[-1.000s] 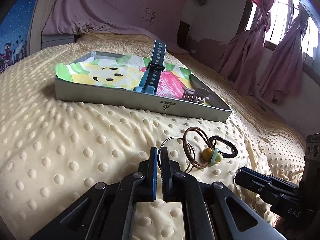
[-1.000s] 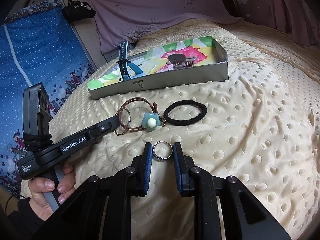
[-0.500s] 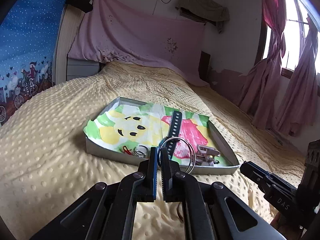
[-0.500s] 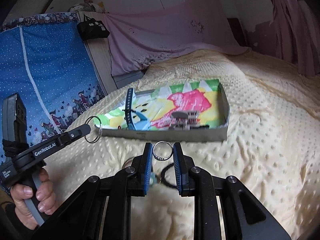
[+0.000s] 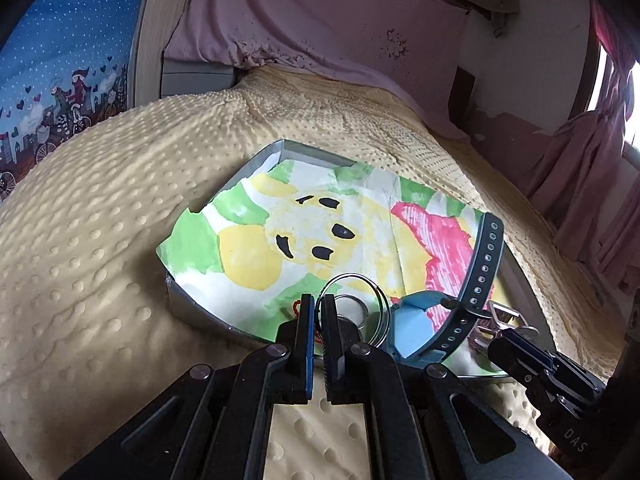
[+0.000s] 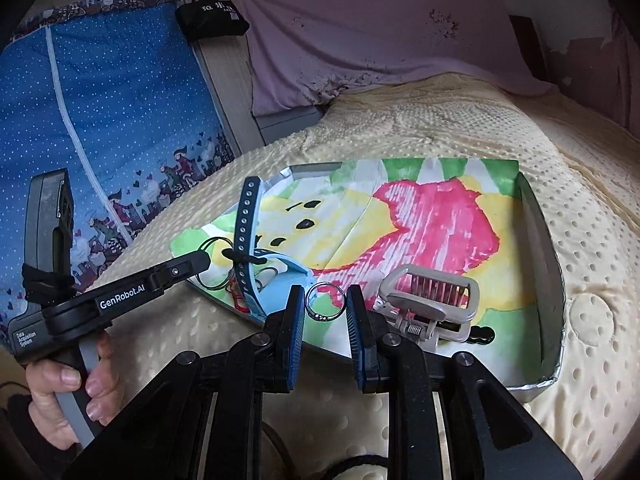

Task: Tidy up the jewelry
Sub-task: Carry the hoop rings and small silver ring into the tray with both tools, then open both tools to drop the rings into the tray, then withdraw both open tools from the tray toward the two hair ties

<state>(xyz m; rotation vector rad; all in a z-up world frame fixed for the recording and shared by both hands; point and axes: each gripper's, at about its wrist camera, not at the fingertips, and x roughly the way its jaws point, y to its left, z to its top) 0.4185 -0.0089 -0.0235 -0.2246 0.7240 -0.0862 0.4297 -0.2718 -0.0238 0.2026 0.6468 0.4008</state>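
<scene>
My left gripper (image 5: 317,308) is shut on a thin silver hoop (image 5: 352,280) and holds it over the near edge of the tray (image 5: 188,300). The tray is a shallow silver box lined with a painted paper. My right gripper (image 6: 324,306) is shut on a small silver ring (image 6: 325,307), held over the tray's near edge (image 6: 536,386). In the tray lie a dark blue watch (image 5: 476,280) with a light blue clasp, a beige hair claw (image 6: 432,300) and a small ring (image 5: 354,309). The left gripper and hoop (image 6: 212,256) also show in the right wrist view.
The tray rests on a yellow dotted blanket (image 5: 100,240) over a bed. A black hair tie (image 6: 360,466) lies on the blanket under my right gripper. A blue patterned panel (image 6: 100,120) stands to the left, pink curtains (image 5: 580,168) to the right.
Both grippers have lifted off the blanket with the hoop and the ring and moved forward over the tray's near edge. The hair ties stay behind on the blanket.
</scene>
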